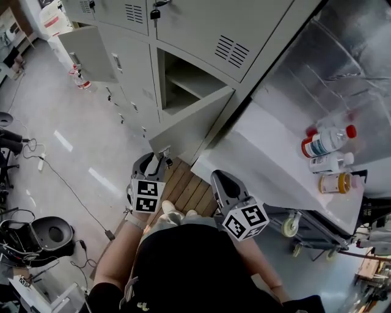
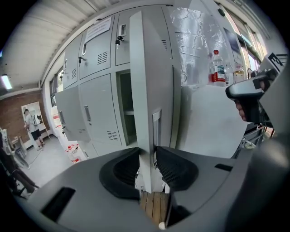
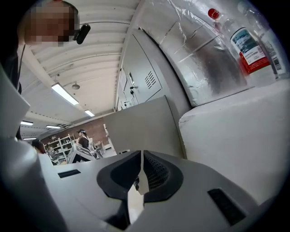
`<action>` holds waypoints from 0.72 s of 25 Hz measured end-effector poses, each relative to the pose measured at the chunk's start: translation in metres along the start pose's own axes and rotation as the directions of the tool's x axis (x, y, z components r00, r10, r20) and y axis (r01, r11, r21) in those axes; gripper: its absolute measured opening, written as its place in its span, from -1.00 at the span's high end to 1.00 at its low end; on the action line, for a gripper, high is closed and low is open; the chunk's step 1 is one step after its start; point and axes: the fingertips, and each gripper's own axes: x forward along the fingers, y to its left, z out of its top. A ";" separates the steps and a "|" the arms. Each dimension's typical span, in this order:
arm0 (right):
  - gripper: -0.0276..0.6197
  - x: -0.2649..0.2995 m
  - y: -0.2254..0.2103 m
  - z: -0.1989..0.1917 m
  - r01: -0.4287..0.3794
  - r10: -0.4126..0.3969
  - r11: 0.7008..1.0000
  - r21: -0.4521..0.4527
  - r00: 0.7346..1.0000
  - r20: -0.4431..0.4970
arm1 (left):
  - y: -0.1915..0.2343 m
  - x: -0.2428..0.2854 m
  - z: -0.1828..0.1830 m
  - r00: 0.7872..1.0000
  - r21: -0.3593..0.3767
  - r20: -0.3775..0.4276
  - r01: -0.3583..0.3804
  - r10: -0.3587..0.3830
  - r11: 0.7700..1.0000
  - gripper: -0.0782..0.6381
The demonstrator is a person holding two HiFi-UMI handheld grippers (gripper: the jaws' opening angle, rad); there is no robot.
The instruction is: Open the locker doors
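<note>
Grippers: 2, one per hand.
L state: left gripper (image 2: 147, 157) pinches the free edge of the locker door (image 2: 146, 86); pads meet it on both faces, just below the recessed handle (image 2: 156, 129).
R state: right gripper (image 3: 140, 168) has jaws pressed together, nothing between; it hangs apart from the door, next to the white counter (image 1: 275, 162).
Open doors: 2. The near one at the L gripper, plus a far door (image 1: 91, 54) at upper left in head view.
Shut doors: several; exact no. can't be told. Padlock (image 1: 154, 12) hangs on an upper one.
Bottles: 3 on the counter, close together: red-cap bottle (image 1: 327, 140), clear bottle (image 1: 330, 162), yellow bottle (image 1: 338, 182).
Door axis: long axis vertical, upright. Swung out from its compartment (image 1: 183, 82), edge-on to the L gripper view; free edge twd the person.
Door place: lower locker row, just left of the counter, above the wooden slats (image 1: 189, 191).
Surface: slat platform under the person; beyond it grey glossy floor (image 1: 79, 143) w/ cables (image 1: 67, 183).
Room: grey locker bank, foil sheet (image 1: 342, 55) behind the counter, brick wall (image 2: 18, 97) far off, a person (image 2: 31, 123) standing in the bkgd.
</note>
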 end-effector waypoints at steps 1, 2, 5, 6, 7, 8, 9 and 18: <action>0.79 -0.005 0.000 -0.002 -0.005 0.005 1.000 0.002 1.000 -0.005 | -0.007 -0.004 -0.002 1.000 -0.001 -0.005 0.005 -0.005 1.000 0.42; 0.79 -0.010 0.000 -0.003 -0.012 0.012 1.000 0.001 1.000 -0.011 | -0.015 -0.007 -0.004 1.000 -0.004 -0.008 0.010 -0.010 1.000 0.43; 0.79 -0.025 0.000 -0.006 -0.032 0.032 0.999 -0.016 0.999 -0.019 | -0.036 -0.016 -0.007 1.000 0.002 -0.003 0.015 -0.015 1.000 0.46; 0.79 -0.031 0.000 -0.007 -0.037 0.036 0.999 -0.022 0.999 -0.020 | -0.042 -0.019 -0.007 1.000 0.003 0.001 0.014 -0.014 1.000 0.47; 0.79 -0.036 -0.001 -0.009 -0.039 0.039 0.999 -0.028 0.999 -0.021 | -0.049 -0.021 -0.008 1.000 0.001 0.004 0.015 -0.015 1.000 0.48; 0.79 -0.041 -0.003 -0.010 -0.040 0.039 0.999 -0.034 0.999 -0.024 | -0.055 -0.023 -0.009 1.000 -0.004 0.007 0.016 -0.016 1.000 0.48; 0.79 -0.045 -0.005 -0.012 -0.038 0.037 0.999 -0.038 0.999 -0.028 | -0.061 -0.023 -0.011 1.000 -0.011 0.008 0.016 -0.016 1.000 0.49; 0.79 -0.070 -0.014 -0.010 0.018 -0.019 0.999 -0.048 1.000 -0.023 | -0.102 -0.027 -0.022 0.993 0.009 0.012 0.119 -0.119 0.993 0.50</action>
